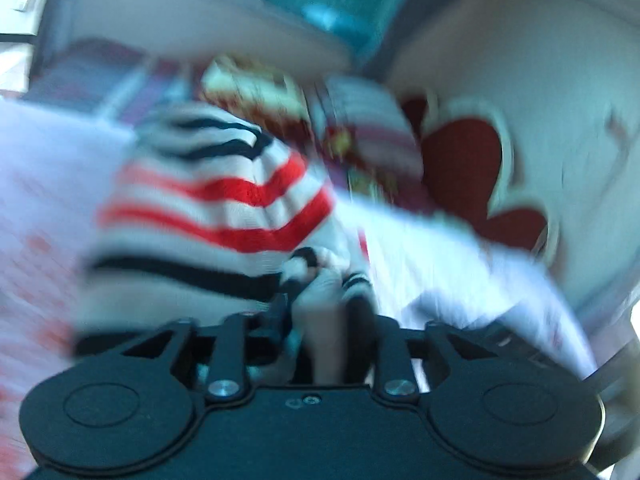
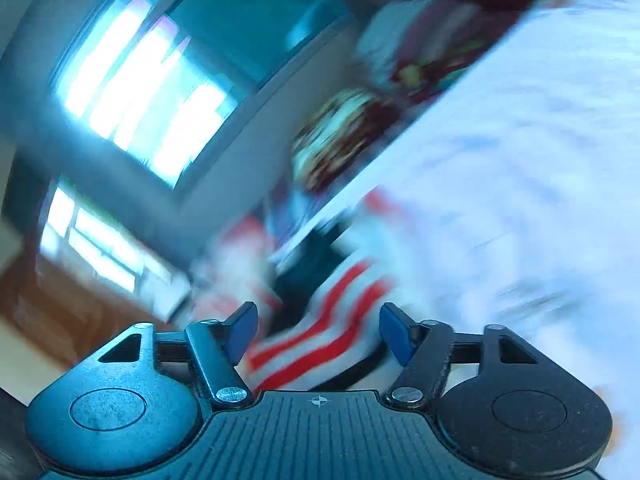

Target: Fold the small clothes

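Both views are smeared by motion blur, so fine detail is lost.

The white sheet (image 1: 460,264) is the largest thing in sight; in the right wrist view it fills the right half (image 2: 520,160), its edge running on a slant. Beyond that edge lie a cushion with a red heart (image 1: 472,172) and a heap of patterned red and yellow fabric (image 1: 256,88), both behind the striped garment. A bright window (image 2: 144,92) shows far beyond the garment in the right wrist view.

The striped garment (image 1: 216,200) is knitted, white with bands of red and thinner bands of black. In the left wrist view it bulges upward in a rounded hump, held off the sheet, its stripes curving across from left to right; its long axis cannot be told through the blur. In the right wrist view a part of it (image 2: 316,336) shows red and white stripes slanting up toward the right.

The left tool (image 1: 324,292) is clenched on a bunched fold of the garment at its lower edge, black-striped cloth pinched between the dark fingers (image 1: 360,308).

The right tool (image 2: 318,332) stands released, its blue pads (image 2: 394,332) wide apart, with the striped cloth lying between them and touching neither, as far as shows.

No writing can be read anywhere.
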{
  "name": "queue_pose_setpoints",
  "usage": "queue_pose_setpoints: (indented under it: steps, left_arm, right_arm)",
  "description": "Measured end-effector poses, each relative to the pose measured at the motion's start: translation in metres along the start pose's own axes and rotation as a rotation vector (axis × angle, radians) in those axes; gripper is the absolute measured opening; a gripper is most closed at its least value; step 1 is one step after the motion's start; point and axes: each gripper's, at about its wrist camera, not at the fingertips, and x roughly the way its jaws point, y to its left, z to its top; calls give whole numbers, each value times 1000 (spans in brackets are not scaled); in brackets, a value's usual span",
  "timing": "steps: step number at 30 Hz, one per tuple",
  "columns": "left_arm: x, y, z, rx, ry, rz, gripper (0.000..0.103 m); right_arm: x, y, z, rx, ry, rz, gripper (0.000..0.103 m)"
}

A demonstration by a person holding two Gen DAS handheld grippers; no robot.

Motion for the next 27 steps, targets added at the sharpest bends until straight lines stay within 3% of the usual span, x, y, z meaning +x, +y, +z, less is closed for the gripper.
queue_pose_setpoints:
  steps: [1,3,5,7,8,11,13,17,23,24,27]
  left_arm:
    - [17,-8,-10,19,49,15,40]
    - [14,-28,-22,92,17,-5,69]
    - [-11,-33,-23,105,6,-98,68]
    - [-49,-26,-20,112,-76,-141,68]
    - [-66,-16,-22,119,-125,-119,69]
    - [-94,27,-11,86,-223,50,68]
    - [-88,60,-2,8,-180,109,66]
    - [-82,98,-1,-65,-141,138,66]
    - [-61,105,-3,-56,-109,140,69]
    - [-60,108,-2,-59,-107,140,70]
    - [-63,111,4,-65,-120,113,67]
  right_arm:
    - [-10,-10,10,26,-5,1,68]
    - [-27,-20,24,34,-11,-1,68]
    - [-37,-22,28,25,4,16,68]
    - [-40,-19,25,30,39,54,68]
    - [-39,-15,24,34,64,83,68]
    - [-24,-2,10,41,177,130,68]
    - [-9,3,-3,44,235,127,68]
    - [19,4,-15,89,312,134,68]
    - [63,12,-10,15,355,81,67]
    - [66,21,-11,-42,350,63,65]
    - [76,50,-21,-295,356,-37,39]
